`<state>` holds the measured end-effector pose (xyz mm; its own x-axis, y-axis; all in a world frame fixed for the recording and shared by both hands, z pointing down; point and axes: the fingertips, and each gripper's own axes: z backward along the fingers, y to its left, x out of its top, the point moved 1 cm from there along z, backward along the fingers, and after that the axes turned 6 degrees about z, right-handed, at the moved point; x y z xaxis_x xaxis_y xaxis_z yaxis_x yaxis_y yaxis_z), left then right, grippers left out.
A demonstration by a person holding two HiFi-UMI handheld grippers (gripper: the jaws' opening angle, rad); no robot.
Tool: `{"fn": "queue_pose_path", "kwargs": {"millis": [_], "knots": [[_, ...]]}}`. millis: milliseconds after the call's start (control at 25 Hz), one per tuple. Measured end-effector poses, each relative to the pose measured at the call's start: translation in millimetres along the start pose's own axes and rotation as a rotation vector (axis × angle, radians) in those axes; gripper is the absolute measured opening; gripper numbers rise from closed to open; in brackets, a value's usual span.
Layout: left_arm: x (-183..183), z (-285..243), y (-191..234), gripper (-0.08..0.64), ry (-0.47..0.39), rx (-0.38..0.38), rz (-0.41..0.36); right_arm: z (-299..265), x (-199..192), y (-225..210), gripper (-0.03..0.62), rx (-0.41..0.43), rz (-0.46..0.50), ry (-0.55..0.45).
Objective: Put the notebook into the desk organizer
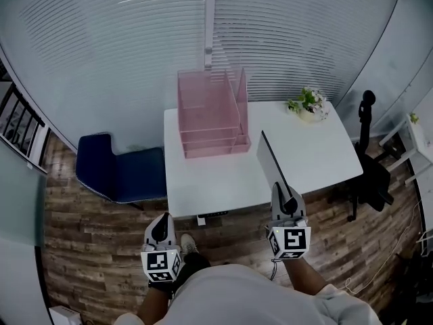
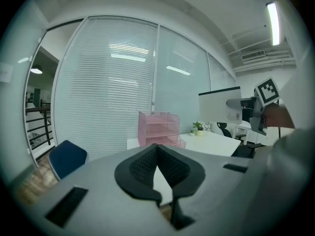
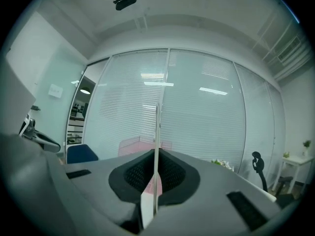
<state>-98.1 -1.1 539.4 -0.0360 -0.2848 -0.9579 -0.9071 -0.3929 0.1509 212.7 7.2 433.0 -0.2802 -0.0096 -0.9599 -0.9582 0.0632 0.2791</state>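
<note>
The right gripper (image 1: pixel 287 202) pinches the thin notebook (image 1: pixel 273 162) by its lower edge, above the desk's (image 1: pixel 318 161) front edge. It looks light and stiff. The left gripper (image 1: pixel 162 227) is closed and empty.

We see a white table (image 1: pixel 311 161) standing on a wood-plank floor (image 1: pixel 88 235). Two things sit on it, well apart: a pink desk organizer (image 1: pixel 213 117) toward its far left edge, and a small flowering potted plant (image 1: pixel 308 104) at its far right corner.

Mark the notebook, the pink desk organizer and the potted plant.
notebook (image 1: pixel 272 162), head view, middle of its grey cover.
pink desk organizer (image 1: pixel 216 145), head view, its low front wall.
potted plant (image 1: pixel 308 102), head view, its leaves.
</note>
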Motion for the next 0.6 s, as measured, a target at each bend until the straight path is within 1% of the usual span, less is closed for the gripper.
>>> {"fn": "queue_pose_path", "kwargs": {"millis": [200, 320, 480, 600], "knots": [[30.1, -45.5, 40.7, 0.008, -0.007, -0.047, -0.016, -72.4, 29.1, -0.4, 0.025, -0.034, 0.074, -0.006], [42.2, -66.4, 64.6, 0.008, -0.005, -0.065, -0.018, -118.4, 51.2, 0.0, 0.025, -0.043, 0.145, -0.016], [46.9, -84.6, 96.3, 0.008, 0.007, -0.074, -0.023, -177.3, 73.0, 7.5, 0.025, -0.030, 0.263, -0.010], [44.7, -95.5, 111.1, 0.008, 0.022, -0.070, -0.020, -221.2, 84.6, 14.0, 0.025, -0.004, 0.351, 0.004]]}}
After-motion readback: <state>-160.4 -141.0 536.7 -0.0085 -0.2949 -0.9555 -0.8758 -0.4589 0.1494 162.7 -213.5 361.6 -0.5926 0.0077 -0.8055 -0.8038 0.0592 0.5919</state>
